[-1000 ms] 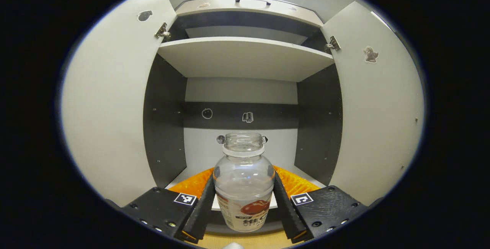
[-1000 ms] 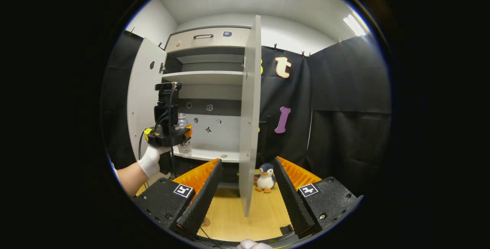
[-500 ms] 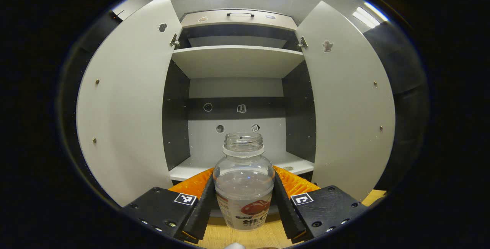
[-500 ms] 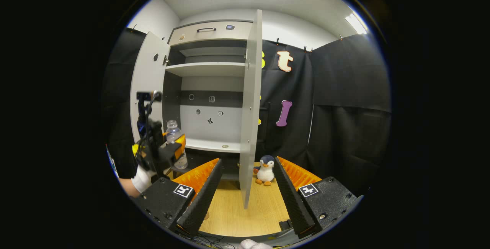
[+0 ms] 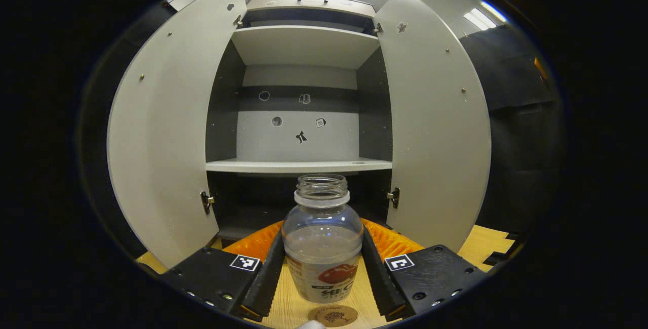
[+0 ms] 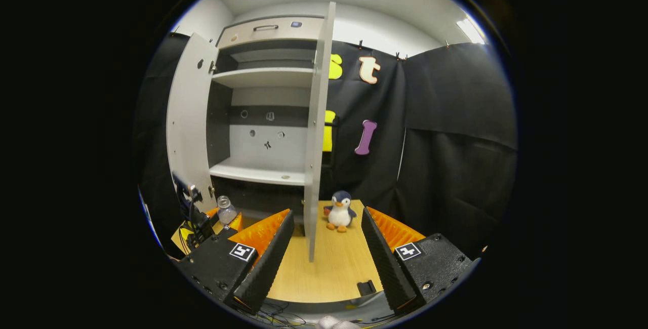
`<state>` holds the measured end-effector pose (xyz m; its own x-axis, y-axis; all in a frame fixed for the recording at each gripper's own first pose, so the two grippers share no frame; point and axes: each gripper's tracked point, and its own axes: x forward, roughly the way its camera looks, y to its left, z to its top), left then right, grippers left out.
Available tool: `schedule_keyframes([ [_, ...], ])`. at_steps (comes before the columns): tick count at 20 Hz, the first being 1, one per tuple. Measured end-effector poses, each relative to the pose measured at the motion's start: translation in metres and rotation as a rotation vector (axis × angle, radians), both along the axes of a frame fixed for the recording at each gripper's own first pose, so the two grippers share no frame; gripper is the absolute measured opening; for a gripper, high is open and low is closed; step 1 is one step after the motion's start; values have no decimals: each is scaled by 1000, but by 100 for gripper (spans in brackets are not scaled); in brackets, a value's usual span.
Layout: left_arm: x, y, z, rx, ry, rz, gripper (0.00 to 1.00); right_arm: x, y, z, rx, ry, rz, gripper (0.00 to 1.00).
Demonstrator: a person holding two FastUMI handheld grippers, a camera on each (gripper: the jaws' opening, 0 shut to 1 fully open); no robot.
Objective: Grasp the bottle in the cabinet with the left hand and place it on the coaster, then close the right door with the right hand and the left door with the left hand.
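Observation:
My left gripper (image 5: 322, 263) is shut on a clear capless bottle (image 5: 322, 240) with a red-and-white label, held upright just above the wooden table. A round brown coaster (image 5: 332, 315) lies on the table right below and in front of the bottle. The grey cabinet stands ahead with its left door (image 5: 167, 121) and right door (image 5: 430, 116) both swung wide, its lower shelf (image 5: 298, 166) bare. In the right gripper view my right gripper (image 6: 324, 248) is open and holds nothing, facing the right door's edge (image 6: 316, 131); the left gripper (image 6: 202, 220) with the bottle (image 6: 226, 210) is low at the left.
A plush penguin (image 6: 339, 211) sits on the wooden table (image 6: 334, 268) just right of the open right door. A small dark object (image 6: 365, 287) and cables lie near the table's front edge. Black cloth walls close off the right side.
My left gripper has carried the bottle out of the cabinet and down to just above the table, where the coaster has come into view. The right gripper shifted slightly and stays open.

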<state>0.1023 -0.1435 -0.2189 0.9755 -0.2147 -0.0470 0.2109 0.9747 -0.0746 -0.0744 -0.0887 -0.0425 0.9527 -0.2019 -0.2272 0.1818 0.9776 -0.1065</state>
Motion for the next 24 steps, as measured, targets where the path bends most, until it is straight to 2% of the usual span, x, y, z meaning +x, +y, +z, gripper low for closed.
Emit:
schedule_keyframes([
  [9, -16, -6, -80, 5, 71, -27, 75, 4, 1, -31, -19, 107, 8, 83],
  [12, -15, -16, -92, 9, 64, -64, 75, 8, 4, -36, -19, 123, 17, 83],
  [13, -15, -17, -96, 17, 60, -63, 78, 10, 4, -35, -33, 126, 17, 83],
  [14, -15, -19, -102, 23, 71, -71, 75, 11, 2, -36, -41, 130, 16, 83],
  [17, -12, -20, -109, 22, 53, -78, 75, 17, 5, -32, -55, 131, 28, 83],
  [20, -16, -22, -123, 16, 85, -100, 75, 18, 10, -33, -70, 150, 45, 83],
  [24, -19, -21, -126, 31, 90, -104, 80, 22, 17, -25, -70, 131, 67, 83],
])
